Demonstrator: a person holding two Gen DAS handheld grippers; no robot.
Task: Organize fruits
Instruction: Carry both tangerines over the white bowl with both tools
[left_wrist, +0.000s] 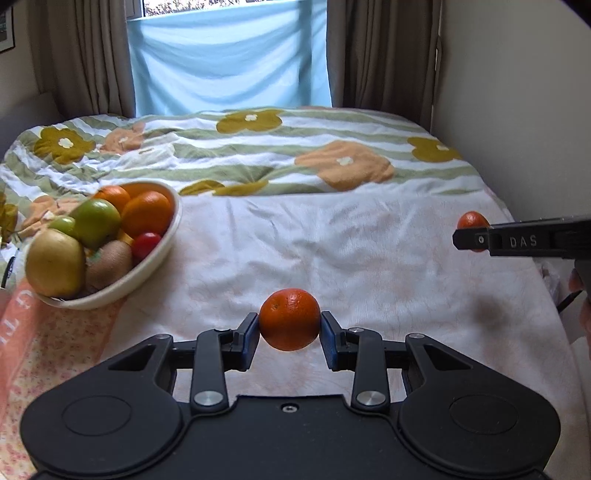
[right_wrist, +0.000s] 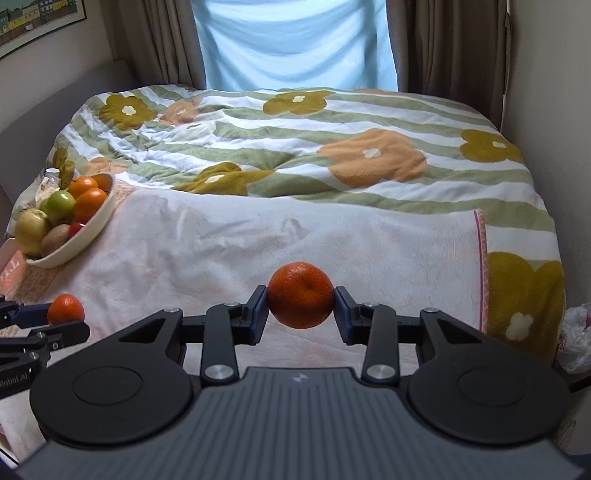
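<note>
Above the bed (right_wrist: 258, 236) | my left gripper (left_wrist: 289, 320) clamps one orange (left_wrist: 289, 318) between its pads | my right gripper (right_wrist: 301, 295) clamps a second orange (right_wrist: 301, 294) | fruit bowl (left_wrist: 162, 251) sits ahead, left of both grippers.

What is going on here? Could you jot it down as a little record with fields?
place: bed with a flowered quilt and a pale towel
left gripper: shut on an orange, clear of the towel
right gripper: shut on another orange
bowl: white, at the far left, holding oranges, green apples, a kiwi, a small red fruit
loose fruit on the towel: none seen
</note>
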